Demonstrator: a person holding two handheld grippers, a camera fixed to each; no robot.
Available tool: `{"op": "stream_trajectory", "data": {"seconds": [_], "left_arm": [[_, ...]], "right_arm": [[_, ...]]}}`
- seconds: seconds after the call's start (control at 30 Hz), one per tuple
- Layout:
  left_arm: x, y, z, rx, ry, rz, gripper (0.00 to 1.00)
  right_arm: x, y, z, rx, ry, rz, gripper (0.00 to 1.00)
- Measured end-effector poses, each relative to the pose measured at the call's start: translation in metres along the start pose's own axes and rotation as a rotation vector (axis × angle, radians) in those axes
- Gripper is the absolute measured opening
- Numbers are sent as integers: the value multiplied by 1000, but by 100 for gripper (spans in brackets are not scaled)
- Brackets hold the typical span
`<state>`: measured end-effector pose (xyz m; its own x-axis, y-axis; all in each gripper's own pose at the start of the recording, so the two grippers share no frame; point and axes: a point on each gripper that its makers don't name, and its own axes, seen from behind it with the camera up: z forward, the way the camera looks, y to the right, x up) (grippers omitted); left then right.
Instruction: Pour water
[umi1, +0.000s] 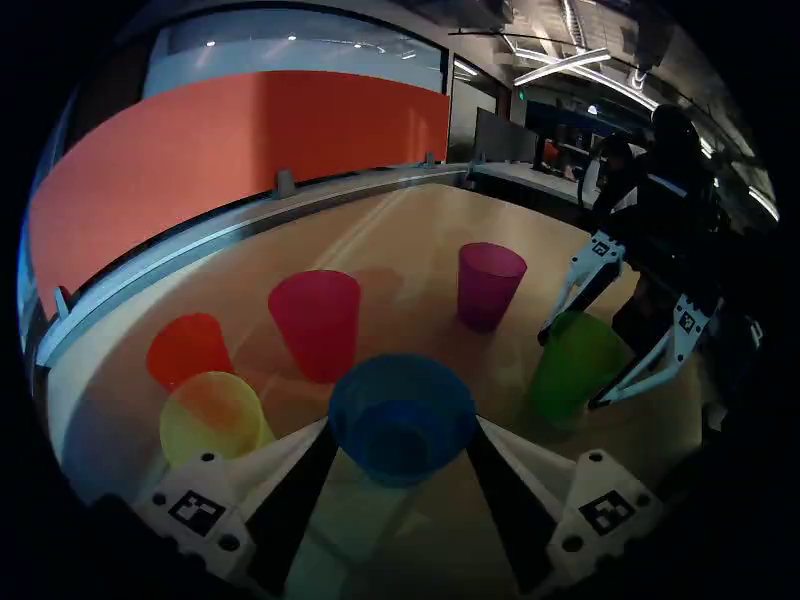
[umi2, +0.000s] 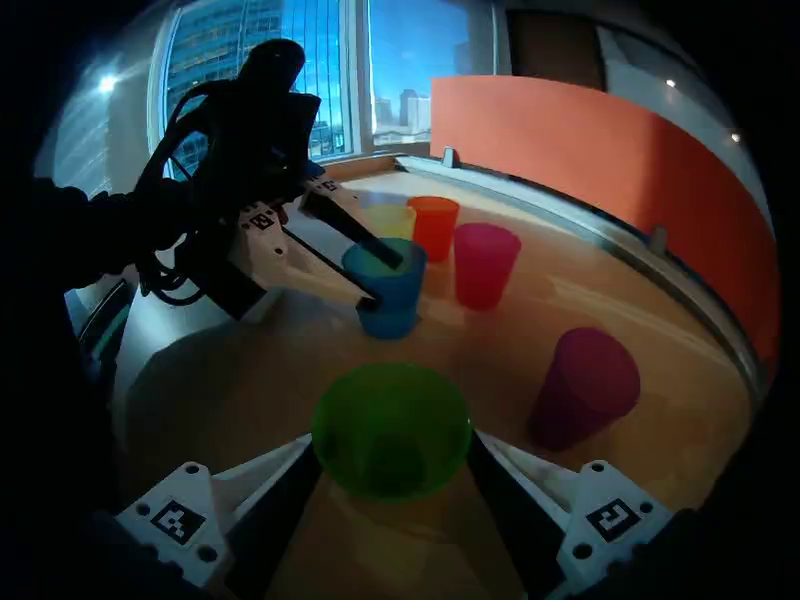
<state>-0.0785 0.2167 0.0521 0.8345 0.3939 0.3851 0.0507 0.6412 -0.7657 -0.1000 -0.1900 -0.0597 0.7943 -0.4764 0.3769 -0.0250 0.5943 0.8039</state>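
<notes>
Left gripper view looks down along the left gripper (umi1: 402, 428), whose two fingers pinch the blue cup (umi1: 402, 410) from both sides. The cup is upright with its mouth facing up. In the right gripper view, the right gripper (umi2: 392, 440) likewise clamps the green cup (umi2: 390, 420), which is also upright and stands near the blue cup, a little apart from it.

No pouring looks to have begun: neither held cup is tipped, and I cannot tell whether either holds water. Both grasps seem done. What is left is bringing one cup over the other, tilting it and setting both down.

Beyond the blue cup stands a pink cup (umi1: 315, 320). A yellow cup (umi1: 212, 418) and an orange cup (umi1: 188, 348) sit to one side of it, and a purple cup (umi1: 490, 285) farther off. All rest on a pale wooden table (umi1: 400, 225) edged by a rail. An orange wall panel (umi1: 230, 150) rises behind it, and tall windows (umi2: 300, 60) show city towers under a blue sky.
</notes>
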Motion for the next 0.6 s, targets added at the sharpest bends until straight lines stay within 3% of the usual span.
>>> {"op": "stream_trajectory", "data": {"seconds": [0.13, 0.6], "left_arm": [[0, 0, 0, 0, -2, 1, 87], [0, 2, -4, 0, -3, 10, 86]], "right_arm": [[2, 0, 1, -3, 7, -1, 91], [17, 2, -9, -5, 54, 18, 90]]}}
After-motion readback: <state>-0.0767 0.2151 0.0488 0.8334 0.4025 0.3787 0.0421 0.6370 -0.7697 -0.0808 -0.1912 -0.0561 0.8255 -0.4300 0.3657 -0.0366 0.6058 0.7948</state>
